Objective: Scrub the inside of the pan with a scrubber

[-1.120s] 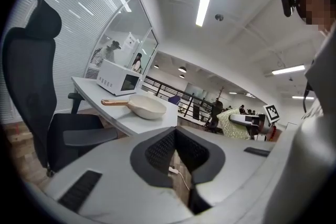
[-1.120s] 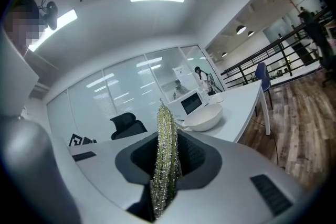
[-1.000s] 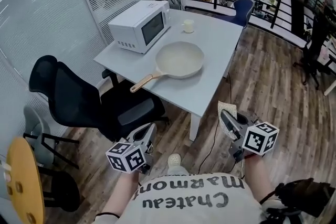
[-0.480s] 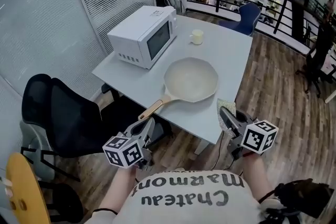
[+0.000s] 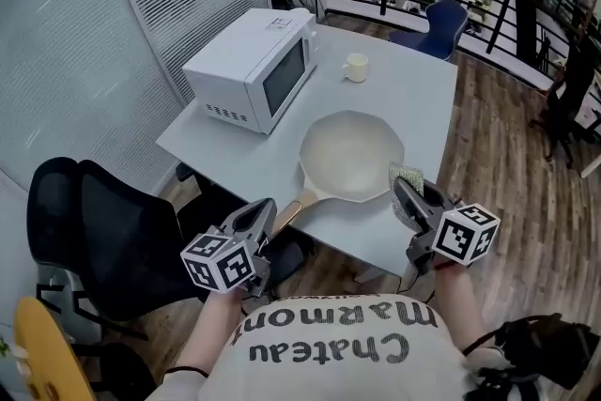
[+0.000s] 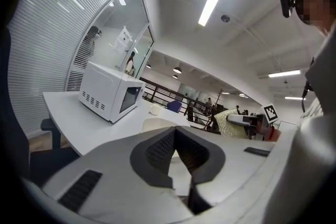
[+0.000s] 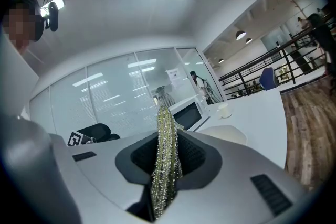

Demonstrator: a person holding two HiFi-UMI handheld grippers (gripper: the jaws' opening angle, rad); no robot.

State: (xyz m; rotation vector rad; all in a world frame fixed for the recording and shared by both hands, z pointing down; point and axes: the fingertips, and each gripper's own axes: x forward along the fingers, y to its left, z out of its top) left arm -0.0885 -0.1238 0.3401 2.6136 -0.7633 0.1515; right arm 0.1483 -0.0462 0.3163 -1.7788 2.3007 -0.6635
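Observation:
A cream pan (image 5: 350, 155) with a wooden handle (image 5: 285, 215) lies on the light grey table (image 5: 427, 99), the handle pointing at me. The pan's rim (image 6: 157, 124) shows low in the left gripper view and the pan (image 7: 226, 134) beyond the jaws in the right gripper view. My right gripper (image 5: 402, 192) hangs at the table's near edge, right of the pan, shut on a green-gold scrubber (image 5: 407, 177), which stands upright between its jaws (image 7: 166, 149). My left gripper (image 5: 262, 213) is just short of the handle's end, jaws shut with nothing between them.
A white microwave (image 5: 252, 68) stands on the table's left side, a small cream cup (image 5: 355, 68) behind the pan. A black office chair (image 5: 113, 221) sits left of me, a yellow round stool (image 5: 42, 352) at bottom left. Railing and a blue chair (image 5: 441, 22) lie beyond the table.
Both grippers have come forward to the table's near edge; the pan and the microwave now lie closer. The scrubber stays clamped in the right gripper.

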